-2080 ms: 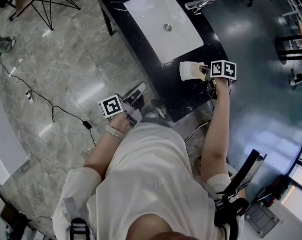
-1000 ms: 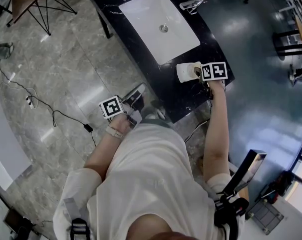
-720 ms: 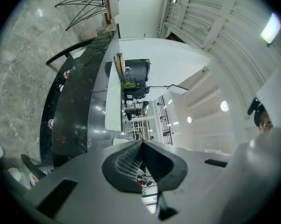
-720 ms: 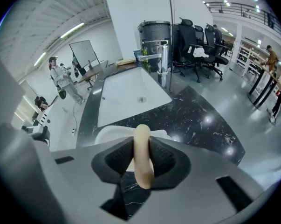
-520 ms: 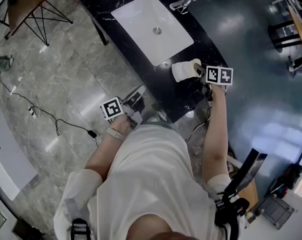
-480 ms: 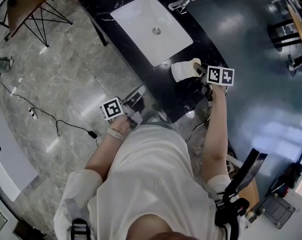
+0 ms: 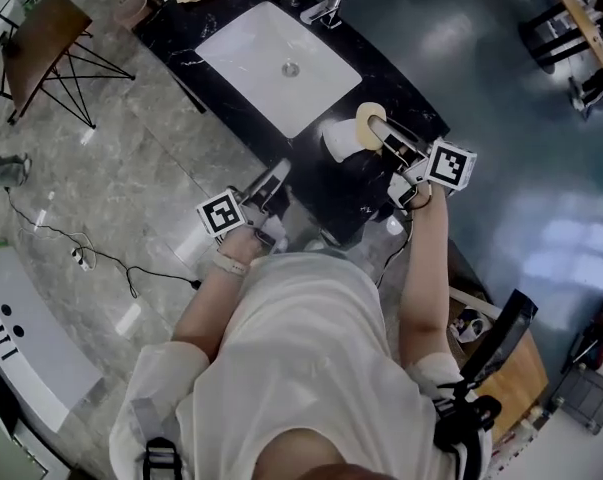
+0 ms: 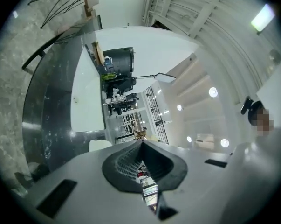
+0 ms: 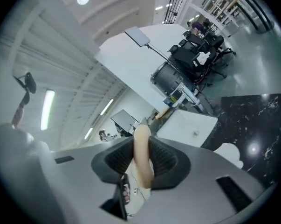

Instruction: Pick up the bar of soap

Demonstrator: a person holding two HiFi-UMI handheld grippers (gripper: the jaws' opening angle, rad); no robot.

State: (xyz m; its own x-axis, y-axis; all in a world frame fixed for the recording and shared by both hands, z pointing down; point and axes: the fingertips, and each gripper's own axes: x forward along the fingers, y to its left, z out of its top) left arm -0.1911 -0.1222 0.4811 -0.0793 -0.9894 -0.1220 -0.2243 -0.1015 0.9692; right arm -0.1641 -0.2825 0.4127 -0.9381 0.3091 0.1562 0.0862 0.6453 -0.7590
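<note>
The bar of soap (image 7: pixel 368 123) is a cream oval, raised above the black counter (image 7: pixel 411 103) to the right of the white soap dish (image 7: pixel 336 141). My right gripper (image 7: pixel 381 136) is shut on it and tilted up. In the right gripper view the soap (image 9: pixel 142 164) stands edge-on, pinched between the dark pads (image 9: pixel 164 161), with the dish (image 9: pixel 229 154) below right. My left gripper (image 7: pixel 268 190) hangs at the counter's near edge, shut with nothing in it. Its tips (image 8: pixel 142 147) meet in the left gripper view.
A white sink (image 7: pixel 276 63) with a chrome faucet (image 7: pixel 326 3) is set in the counter beyond the dish. A folding table (image 7: pixel 41 38) stands far left on the marble floor. Cables (image 7: pixel 81 258) trail across the floor at left.
My right gripper has risen and tilted up with the soap, which now stands off the white dish. The view has shifted, and the left gripper has hardly moved.
</note>
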